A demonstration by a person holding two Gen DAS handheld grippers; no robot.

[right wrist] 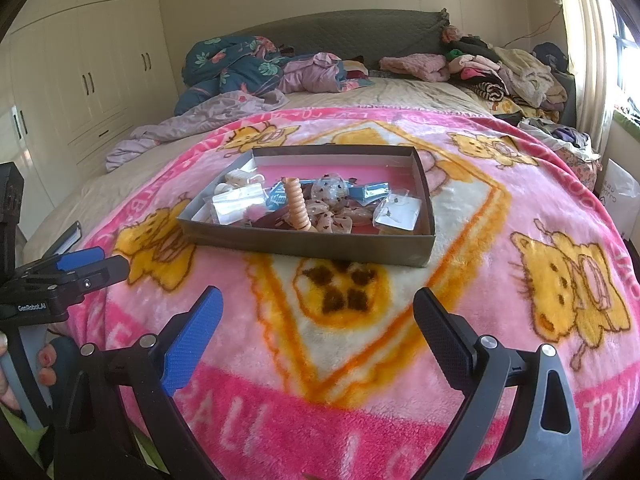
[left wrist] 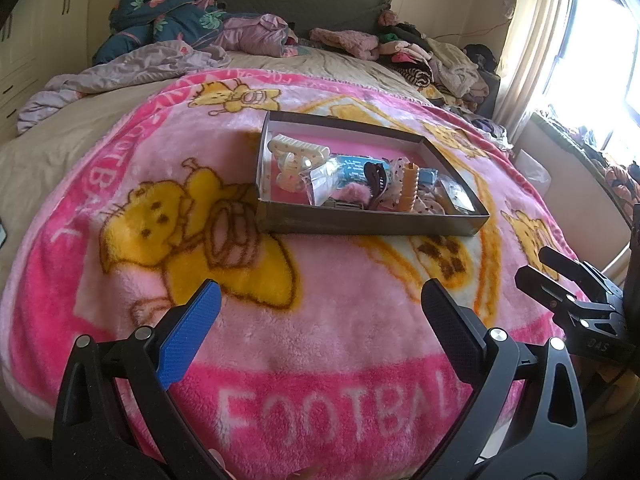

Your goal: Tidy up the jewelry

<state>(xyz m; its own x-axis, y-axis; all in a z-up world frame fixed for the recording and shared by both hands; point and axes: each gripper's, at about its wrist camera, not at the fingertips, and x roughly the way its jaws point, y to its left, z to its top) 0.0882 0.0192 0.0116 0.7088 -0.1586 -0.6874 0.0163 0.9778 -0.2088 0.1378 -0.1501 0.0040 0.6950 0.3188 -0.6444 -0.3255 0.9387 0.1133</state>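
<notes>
Here, hair clips and packets lie heaped in the shallow box (right wrist: 224, 229) — unsorted; left gripper (left wrist: 320, 312) and right gripper (right wrist: 316, 316) gape wide, empty.

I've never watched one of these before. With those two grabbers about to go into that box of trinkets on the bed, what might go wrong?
The box sits on a soft fleece blanket, so pressing on a wall could tip it. The trinkets lie heaped together: pulling the orange spiral hair tie might drag out the clear packets beside it. Both the left gripper and right gripper are open and empty, close side by side, so they might bump.
</notes>
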